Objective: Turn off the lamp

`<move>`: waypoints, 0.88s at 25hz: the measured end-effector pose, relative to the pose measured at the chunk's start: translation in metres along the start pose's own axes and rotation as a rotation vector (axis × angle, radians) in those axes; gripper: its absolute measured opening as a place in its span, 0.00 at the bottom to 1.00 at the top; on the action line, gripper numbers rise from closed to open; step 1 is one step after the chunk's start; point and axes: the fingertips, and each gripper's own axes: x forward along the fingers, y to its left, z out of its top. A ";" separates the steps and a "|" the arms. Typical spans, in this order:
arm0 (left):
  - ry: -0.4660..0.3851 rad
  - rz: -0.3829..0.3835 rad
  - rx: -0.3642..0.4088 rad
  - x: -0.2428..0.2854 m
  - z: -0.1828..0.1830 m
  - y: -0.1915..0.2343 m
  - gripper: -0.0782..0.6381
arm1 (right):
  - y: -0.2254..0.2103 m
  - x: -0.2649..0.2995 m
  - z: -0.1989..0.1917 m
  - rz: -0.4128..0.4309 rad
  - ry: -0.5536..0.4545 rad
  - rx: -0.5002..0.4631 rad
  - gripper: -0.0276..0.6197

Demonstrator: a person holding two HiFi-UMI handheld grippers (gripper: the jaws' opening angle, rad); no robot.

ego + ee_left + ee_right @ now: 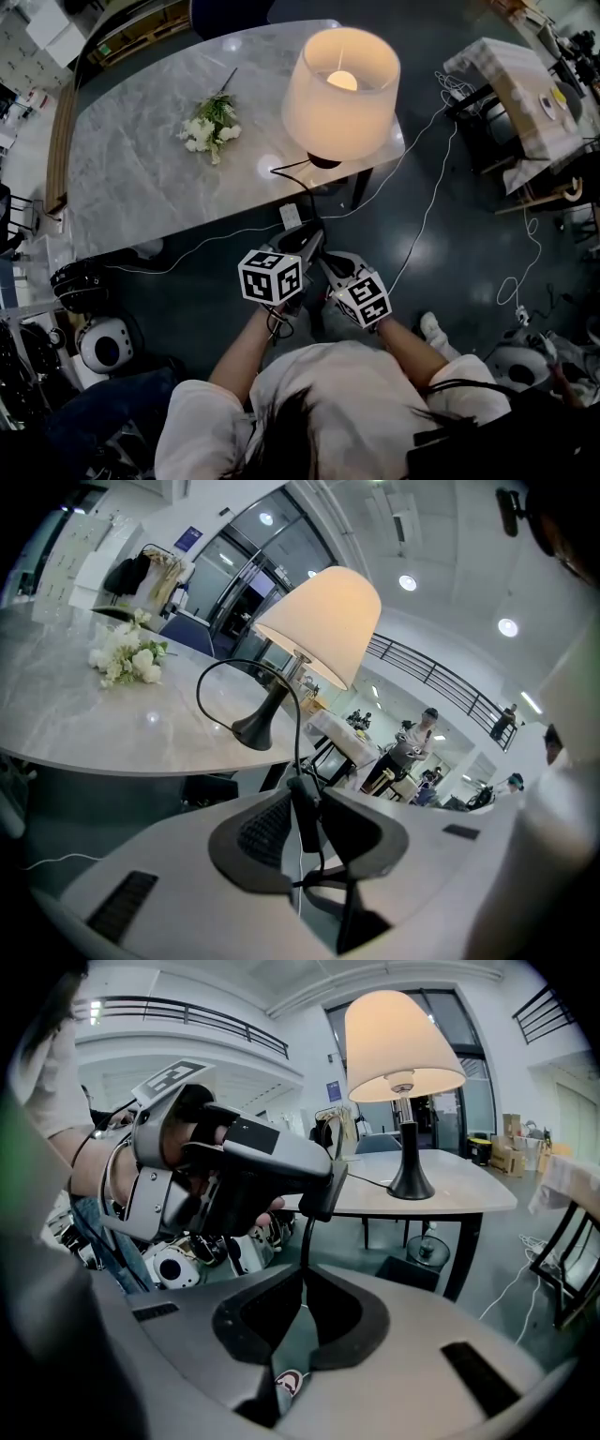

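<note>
The lamp [339, 89] stands lit on the marble table [141, 187], its cream shade glowing. Its black cord [291, 169] runs off the table's near edge and hangs down. In the left gripper view the black inline switch [305, 817] stands upright between the pads of my left gripper [305, 825], which is shut on it. The right gripper view shows that same switch [323, 1190] at the left gripper's tip. Below it the cord [302, 1251] drops between the jaws of my right gripper [302, 1283], which pinch it. Both grippers [309, 246] sit close together under the table edge.
A bunch of white flowers [211, 122] lies on the table left of the lamp. A white cable [427, 216] trails over the dark floor. A cloth-covered table [511, 84] stands at the right, gear [103, 342] at the left. People [417, 742] stand in the background.
</note>
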 end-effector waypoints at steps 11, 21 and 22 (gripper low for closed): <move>-0.012 0.018 -0.045 -0.001 -0.002 0.003 0.22 | 0.004 0.007 -0.006 0.011 0.018 0.005 0.06; -0.008 0.020 -0.049 -0.008 -0.006 0.010 0.22 | -0.008 0.006 -0.009 -0.016 0.027 0.040 0.06; -0.009 0.023 -0.049 -0.009 -0.006 0.011 0.22 | -0.009 0.007 -0.009 -0.018 0.027 0.041 0.06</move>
